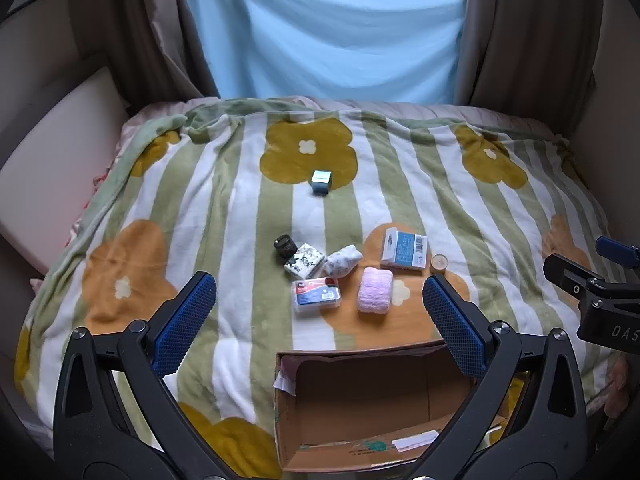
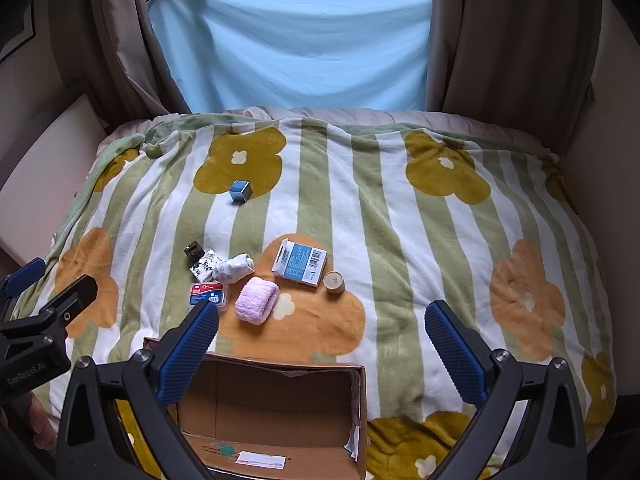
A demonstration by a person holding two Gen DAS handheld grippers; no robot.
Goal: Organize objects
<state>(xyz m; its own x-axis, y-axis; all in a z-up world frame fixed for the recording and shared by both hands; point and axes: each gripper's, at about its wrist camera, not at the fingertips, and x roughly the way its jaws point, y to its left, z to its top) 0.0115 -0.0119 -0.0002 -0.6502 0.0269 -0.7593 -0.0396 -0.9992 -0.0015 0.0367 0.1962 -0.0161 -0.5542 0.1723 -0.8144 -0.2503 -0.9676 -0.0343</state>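
Objects: eight small items on a bed blanket (image 1: 224,208), none boxed yet.
- Cluster beyond the open, empty carton (image 1: 360,392): dark jar (image 1: 285,246), patterned packet (image 1: 305,266), sock (image 1: 342,261), clear case (image 1: 316,295), pink towel (image 1: 375,291), blue-white box (image 1: 404,249) with barcode, round tin (image 1: 439,264).
- Stray: teal cube (image 1: 321,182), well apart, farther up.
- Left claw (image 1: 320,320): spread wide, holding nothing. Right claw (image 2: 322,338): likewise.
Risks, judged: soft blanket yields under a pinch; tin may roll; towel may unroll; cube needs a long reach.
Writing: "GenRobot.AI" on the left claw's body; item print is too small to read.
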